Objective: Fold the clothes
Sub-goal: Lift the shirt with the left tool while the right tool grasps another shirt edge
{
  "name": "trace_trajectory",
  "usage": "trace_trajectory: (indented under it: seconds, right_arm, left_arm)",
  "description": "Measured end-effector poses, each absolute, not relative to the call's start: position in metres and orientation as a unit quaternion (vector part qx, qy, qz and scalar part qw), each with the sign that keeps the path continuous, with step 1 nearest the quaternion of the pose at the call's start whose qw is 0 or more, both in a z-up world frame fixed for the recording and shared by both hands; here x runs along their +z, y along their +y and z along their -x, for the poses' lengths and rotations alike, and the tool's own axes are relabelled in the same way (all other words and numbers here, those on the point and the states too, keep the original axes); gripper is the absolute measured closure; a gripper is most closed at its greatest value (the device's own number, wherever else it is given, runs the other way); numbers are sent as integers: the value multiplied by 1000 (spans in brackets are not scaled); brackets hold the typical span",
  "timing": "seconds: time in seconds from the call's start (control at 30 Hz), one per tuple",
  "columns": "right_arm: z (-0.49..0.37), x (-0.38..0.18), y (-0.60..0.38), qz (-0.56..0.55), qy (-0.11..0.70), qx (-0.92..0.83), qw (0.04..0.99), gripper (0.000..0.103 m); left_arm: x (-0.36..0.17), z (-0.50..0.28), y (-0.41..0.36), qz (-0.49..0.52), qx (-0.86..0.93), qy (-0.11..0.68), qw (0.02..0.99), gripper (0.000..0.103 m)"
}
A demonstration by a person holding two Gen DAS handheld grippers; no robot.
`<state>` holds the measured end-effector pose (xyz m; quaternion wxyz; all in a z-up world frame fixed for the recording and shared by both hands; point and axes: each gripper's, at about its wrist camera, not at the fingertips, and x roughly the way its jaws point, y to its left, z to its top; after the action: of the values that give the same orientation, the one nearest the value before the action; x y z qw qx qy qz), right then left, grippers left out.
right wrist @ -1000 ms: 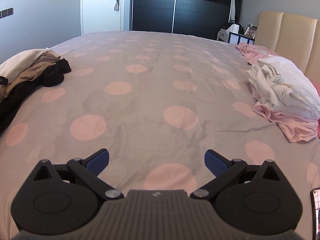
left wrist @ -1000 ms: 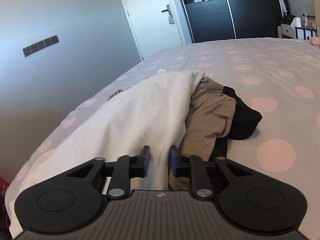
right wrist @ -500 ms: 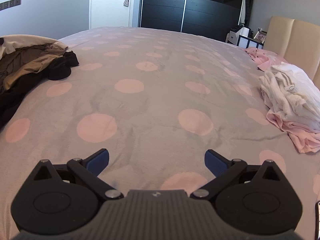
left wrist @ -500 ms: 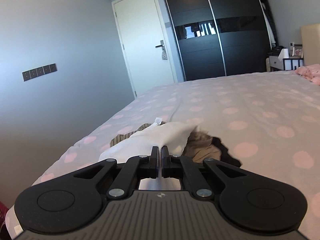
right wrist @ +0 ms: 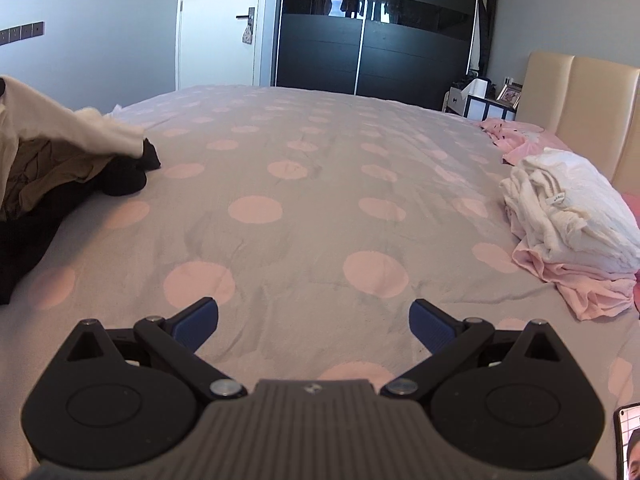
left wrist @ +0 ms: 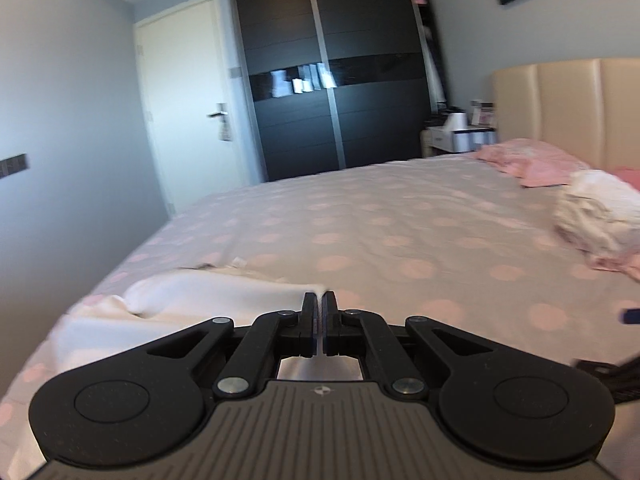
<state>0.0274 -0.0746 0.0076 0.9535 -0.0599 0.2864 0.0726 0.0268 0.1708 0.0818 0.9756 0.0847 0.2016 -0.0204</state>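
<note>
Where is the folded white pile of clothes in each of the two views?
Left wrist view: the white pile is at the far right edge, blurred, on the bed.
Right wrist view: the white pile is at the right, on top of pink clothes.
Shared landmark: the black wardrobe.

Both wrist views look low along their fingers across the polka-dot bedspread (right wrist: pixel 320 184) toward the black wardrobe (left wrist: pixel 336 80), sharing both.

black wardrobe (right wrist: pixel 372 28), white door (left wrist: pixel 188 96), headboard (right wrist: pixel 576 108)
</note>
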Motion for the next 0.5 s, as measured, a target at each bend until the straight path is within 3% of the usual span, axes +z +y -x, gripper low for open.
trace_trajectory:
  seconds: [0.5]
  right_arm:
    - [-20,36,-126,17,265,2,964,0]
  left_arm:
    - [55,57,52,-68,-314,340,884,102]
